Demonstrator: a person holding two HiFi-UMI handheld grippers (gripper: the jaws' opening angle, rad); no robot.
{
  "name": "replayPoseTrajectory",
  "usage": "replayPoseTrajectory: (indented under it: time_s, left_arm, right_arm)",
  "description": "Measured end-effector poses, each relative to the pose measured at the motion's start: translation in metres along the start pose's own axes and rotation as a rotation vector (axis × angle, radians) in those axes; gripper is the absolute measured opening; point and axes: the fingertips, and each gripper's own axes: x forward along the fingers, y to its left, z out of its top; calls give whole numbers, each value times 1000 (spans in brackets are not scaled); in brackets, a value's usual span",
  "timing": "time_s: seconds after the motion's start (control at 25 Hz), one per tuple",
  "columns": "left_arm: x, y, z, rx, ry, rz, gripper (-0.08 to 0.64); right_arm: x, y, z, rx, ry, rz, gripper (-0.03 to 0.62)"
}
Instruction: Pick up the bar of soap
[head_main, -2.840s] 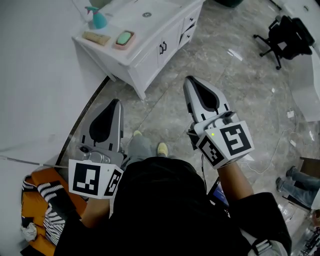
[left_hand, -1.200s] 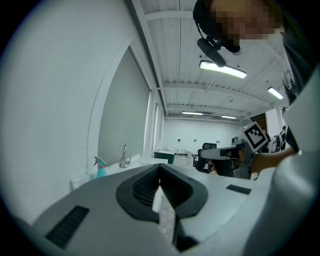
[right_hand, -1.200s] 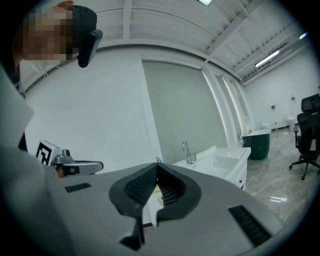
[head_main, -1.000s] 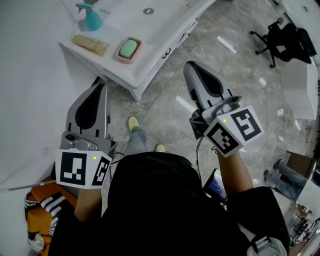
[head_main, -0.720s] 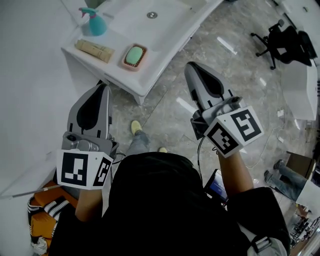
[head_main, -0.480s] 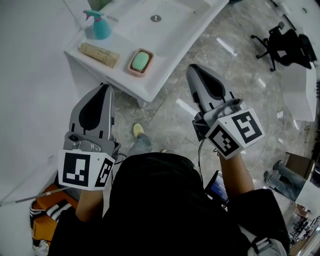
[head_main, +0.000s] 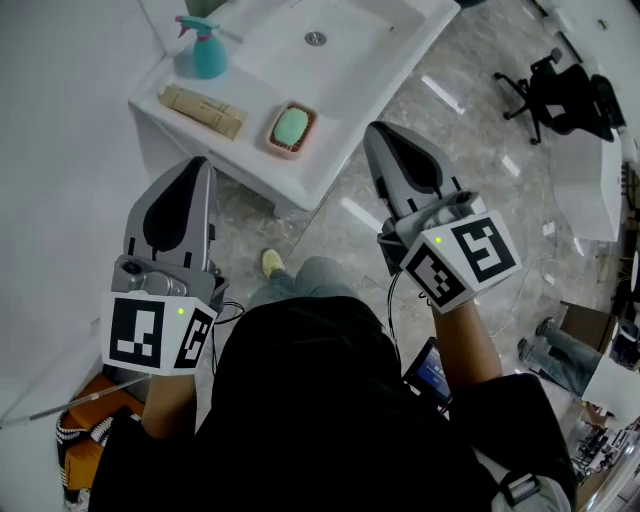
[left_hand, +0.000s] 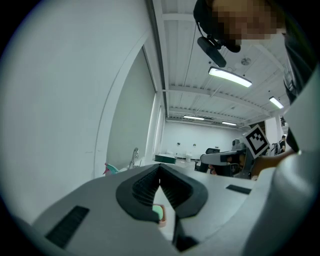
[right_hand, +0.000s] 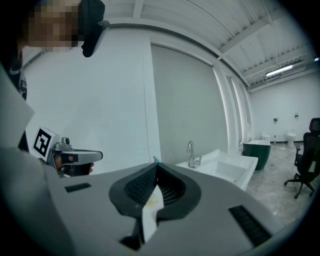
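Observation:
A green bar of soap (head_main: 291, 125) lies in a pink dish (head_main: 276, 146) on the white vanity top (head_main: 250, 90), left of the basin. Both grippers are held level in front of the vanity, short of it and apart from the soap. My left gripper (head_main: 197, 163) is shut and empty, its tip below and left of the dish. My right gripper (head_main: 377, 129) is also shut and empty, to the right of the dish. In the left gripper view the soap (left_hand: 158, 212) shows through the gap under the closed jaw tips. The right gripper view shows the faucet (right_hand: 190, 154) ahead.
A teal spray bottle (head_main: 203, 52) and a tan tube (head_main: 203, 110) stand left of the dish. The basin (head_main: 315, 38) takes the vanity's middle. A white wall runs along the left. A black office chair (head_main: 560, 95) stands on the marble floor at far right.
The vanity and soap dish have slid nearer to both grippers in the head view as the person walked towards them. Both grippers stayed shut.

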Motion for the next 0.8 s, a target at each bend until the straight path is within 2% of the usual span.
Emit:
replayPoseTrajectory:
  time_s: [0.48,0.8]
  left_arm:
    - [11,-4,2,-3,-8,-10,9]
    - [36,-20,10,45,20,-1,9]
  right_arm:
    - [1,-7,7,-42,6,8,5]
    - [12,-37,12,-21,-18,49,5]
